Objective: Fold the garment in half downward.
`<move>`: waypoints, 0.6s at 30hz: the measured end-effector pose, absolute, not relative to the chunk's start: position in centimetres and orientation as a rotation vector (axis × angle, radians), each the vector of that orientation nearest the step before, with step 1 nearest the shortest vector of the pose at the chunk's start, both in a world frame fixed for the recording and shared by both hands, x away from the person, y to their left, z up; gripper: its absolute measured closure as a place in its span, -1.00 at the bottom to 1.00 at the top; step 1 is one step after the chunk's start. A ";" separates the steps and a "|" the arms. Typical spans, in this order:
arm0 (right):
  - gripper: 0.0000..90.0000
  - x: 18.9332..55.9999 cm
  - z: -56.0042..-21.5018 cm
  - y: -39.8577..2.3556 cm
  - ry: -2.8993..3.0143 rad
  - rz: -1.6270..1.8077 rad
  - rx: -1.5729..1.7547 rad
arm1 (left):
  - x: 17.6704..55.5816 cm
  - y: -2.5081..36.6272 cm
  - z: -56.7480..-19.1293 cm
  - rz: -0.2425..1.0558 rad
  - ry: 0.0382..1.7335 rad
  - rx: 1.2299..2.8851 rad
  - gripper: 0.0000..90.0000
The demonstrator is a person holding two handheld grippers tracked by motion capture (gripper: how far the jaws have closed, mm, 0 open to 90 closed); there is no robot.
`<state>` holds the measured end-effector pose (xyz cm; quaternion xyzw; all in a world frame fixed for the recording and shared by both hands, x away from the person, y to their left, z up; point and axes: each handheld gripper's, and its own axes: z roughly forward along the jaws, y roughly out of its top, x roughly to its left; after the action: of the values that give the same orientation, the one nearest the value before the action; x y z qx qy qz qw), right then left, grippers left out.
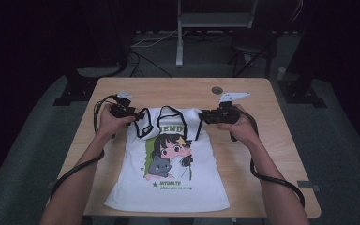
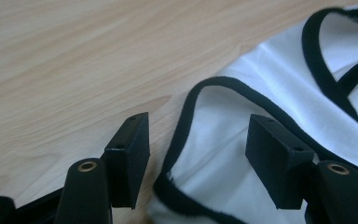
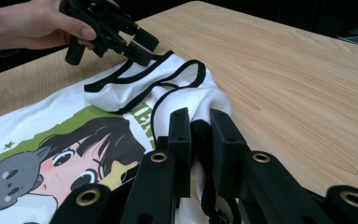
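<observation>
A white sleeveless shirt (image 1: 168, 173) with black trim and a cartoon girl print lies flat on the wooden table (image 1: 248, 98), its top end bunched up. My left gripper (image 1: 138, 114) is at the shirt's top left corner. Its jaws stand open (image 2: 196, 158) over a black-edged fold of the shirt (image 2: 223, 154), and the pads do not press on it. My right gripper (image 1: 201, 115) is at the top right corner, shut (image 3: 200, 140) on a pinch of the shirt's fabric and trim (image 3: 200, 130). The left gripper (image 3: 140, 46) hovers above the folded strap.
A round cable hole (image 1: 217, 90) sits near the table's far edge. Bare wood lies left and right of the shirt. Behind the table stand a metal frame (image 1: 180, 42) and a dark chair (image 1: 253, 47). Cables trail from both grippers along the forearms.
</observation>
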<state>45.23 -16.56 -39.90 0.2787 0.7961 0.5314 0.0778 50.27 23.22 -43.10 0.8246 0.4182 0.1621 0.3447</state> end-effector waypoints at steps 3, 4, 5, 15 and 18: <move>0.75 45.6 -39.9 -16.5 2.382 1.589 0.841 | 50.5 23.2 -43.3 0.422 1.090 2.117 -0.11; 0.74 45.8 -40.0 -16.6 2.377 1.581 0.849 | 50.5 23.2 -43.3 0.422 1.091 2.118 -0.12; 0.74 46.0 -40.0 -16.6 2.377 1.576 0.856 | 50.5 23.1 -43.3 0.424 1.093 2.120 -0.13; 0.36 49.7 -41.9 -15.4 2.291 1.294 1.090 | 50.6 23.3 -43.3 0.416 1.137 2.078 -0.06; 0.09 50.0 -42.3 -15.2 2.262 1.263 1.137 | 50.7 23.4 -43.3 0.417 1.147 2.066 0.03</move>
<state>50.04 -15.23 -42.28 0.3969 0.7899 0.4409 0.1555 50.68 23.37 -43.33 0.8025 0.4455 0.1619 0.3624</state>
